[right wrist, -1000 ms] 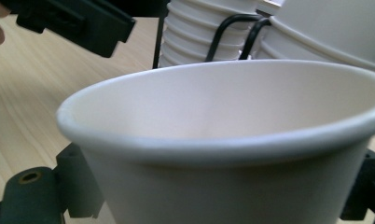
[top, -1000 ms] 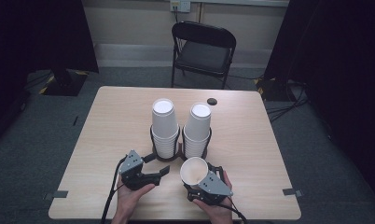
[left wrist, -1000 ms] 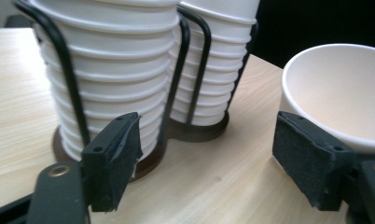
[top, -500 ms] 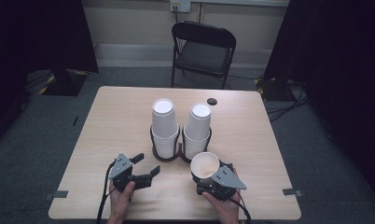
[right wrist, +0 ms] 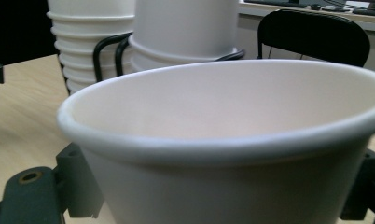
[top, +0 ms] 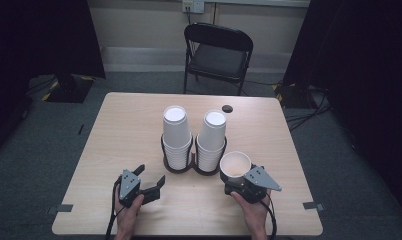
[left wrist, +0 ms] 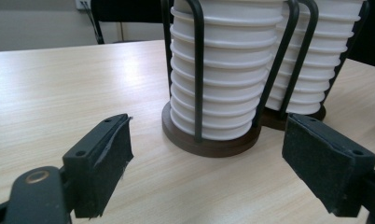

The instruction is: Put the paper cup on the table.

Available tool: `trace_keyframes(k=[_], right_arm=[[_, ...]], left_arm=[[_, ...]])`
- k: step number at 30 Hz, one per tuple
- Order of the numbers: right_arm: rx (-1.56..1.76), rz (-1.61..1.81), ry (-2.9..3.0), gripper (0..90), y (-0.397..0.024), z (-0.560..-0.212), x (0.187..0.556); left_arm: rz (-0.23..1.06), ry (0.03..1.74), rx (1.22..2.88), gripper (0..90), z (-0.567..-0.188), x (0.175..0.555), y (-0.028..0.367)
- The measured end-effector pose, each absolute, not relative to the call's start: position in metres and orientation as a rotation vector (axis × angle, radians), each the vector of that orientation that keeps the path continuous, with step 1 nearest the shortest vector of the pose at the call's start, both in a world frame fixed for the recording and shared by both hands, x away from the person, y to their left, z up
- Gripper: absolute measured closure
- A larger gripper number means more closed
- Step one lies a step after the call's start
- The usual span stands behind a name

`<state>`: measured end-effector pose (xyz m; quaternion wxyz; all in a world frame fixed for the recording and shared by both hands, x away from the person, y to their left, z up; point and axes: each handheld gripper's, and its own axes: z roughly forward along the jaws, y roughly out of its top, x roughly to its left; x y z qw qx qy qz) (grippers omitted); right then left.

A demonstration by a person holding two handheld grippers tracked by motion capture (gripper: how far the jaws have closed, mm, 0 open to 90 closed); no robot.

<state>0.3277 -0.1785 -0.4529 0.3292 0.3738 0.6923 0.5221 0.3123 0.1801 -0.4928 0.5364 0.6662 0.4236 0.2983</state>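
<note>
Right gripper: we see the right gripper [top: 237, 181] near the table's front edge, its jaws clamped on a single white paper cup [top: 235, 166], which stands upright with its mouth open to the ceiling.
Cup up close: in the right gripper view the paper cup [right wrist: 223, 140] crowds the frame; its base and lower wall are cut off at the bottom, and we can make out just slivers of the black jaws on either side of it.
Left gripper: the left gripper [top: 152, 181] sits low over the table's front left, jaws spread wide and having just been opening, with nothing between them.
Left pads: in the left gripper view we see bare wood between the pads [left wrist: 112, 158]; the foam on the left one looks frayed at its edge.
Stacks: two stacks of white cups, the left stack [top: 176, 136] and the right stack [top: 211, 140], stand upside down in a dark wire holder [top: 190, 165] at mid-table, just behind the held cup.
Cut off: in the left gripper view the stack tops run out of frame.
Hard to tell: a small dark round thing [top: 227, 108] lies near the table's [top: 114, 130] far edge; we cannot tell what it is.
Behind: a black folding chair [top: 216, 55] stands beyond the table.
</note>
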Motion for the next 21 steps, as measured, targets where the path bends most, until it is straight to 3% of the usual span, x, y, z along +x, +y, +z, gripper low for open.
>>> trace_keyframes(k=[16,21], right_arm=[[1.124,1.361,1.703,12.5,-0.206,-0.448,0.368],[1.198,1.375,1.653,12.5,-0.217,-0.452,0.382]], left_arm=[[0.893,1.039,1.546,15.4,-0.497,0.302,0.178],[0.878,1.064,1.498,15.6,-0.497,0.301,0.182]])
